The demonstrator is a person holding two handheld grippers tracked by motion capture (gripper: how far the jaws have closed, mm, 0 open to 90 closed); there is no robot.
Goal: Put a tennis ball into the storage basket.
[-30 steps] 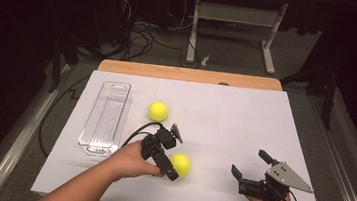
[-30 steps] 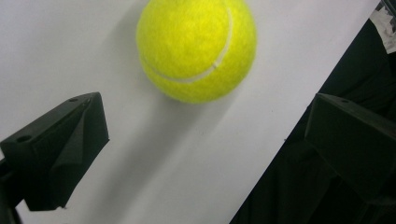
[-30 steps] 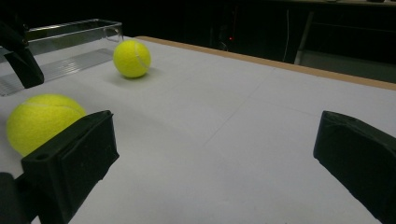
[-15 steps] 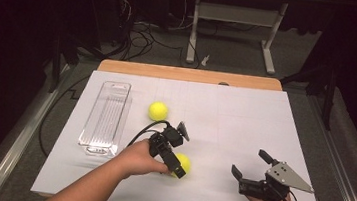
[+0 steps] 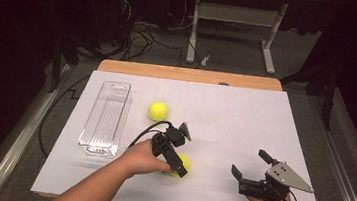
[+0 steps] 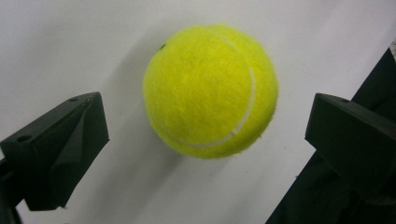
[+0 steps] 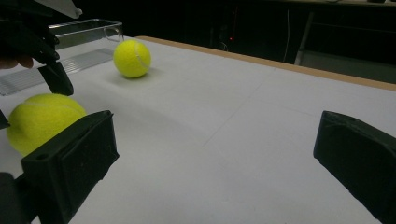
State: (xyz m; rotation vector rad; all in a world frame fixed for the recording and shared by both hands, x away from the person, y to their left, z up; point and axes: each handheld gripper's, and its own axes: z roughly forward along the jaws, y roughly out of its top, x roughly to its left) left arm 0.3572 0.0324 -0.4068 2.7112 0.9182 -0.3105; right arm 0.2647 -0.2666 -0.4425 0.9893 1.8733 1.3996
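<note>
At the desk's (image 5: pixel 245 112) near edge: left claw (image 5: pixel 181 153) poised over the near tennis ball (image 5: pixel 181 165), jaws apart.

Near tennis ball resting on the white desk surface, between the left claw's spread jaws in the left gripper view (image 6: pixel 210 91), clear gaps on both sides, no contact seen. Right claw (image 5: pixel 252 168) low over the desk at the right, well apart from the ball, jaws wide apart with nothing between them. Second tennis ball (image 5: pixel 158 111) farther back on the desk, just beside the clear plastic tray (image 5: pixel 106 118) lying lengthwise at the left. Same two balls seen from the right gripper view, near one at the left edge (image 7: pixel 42 121).
</note>
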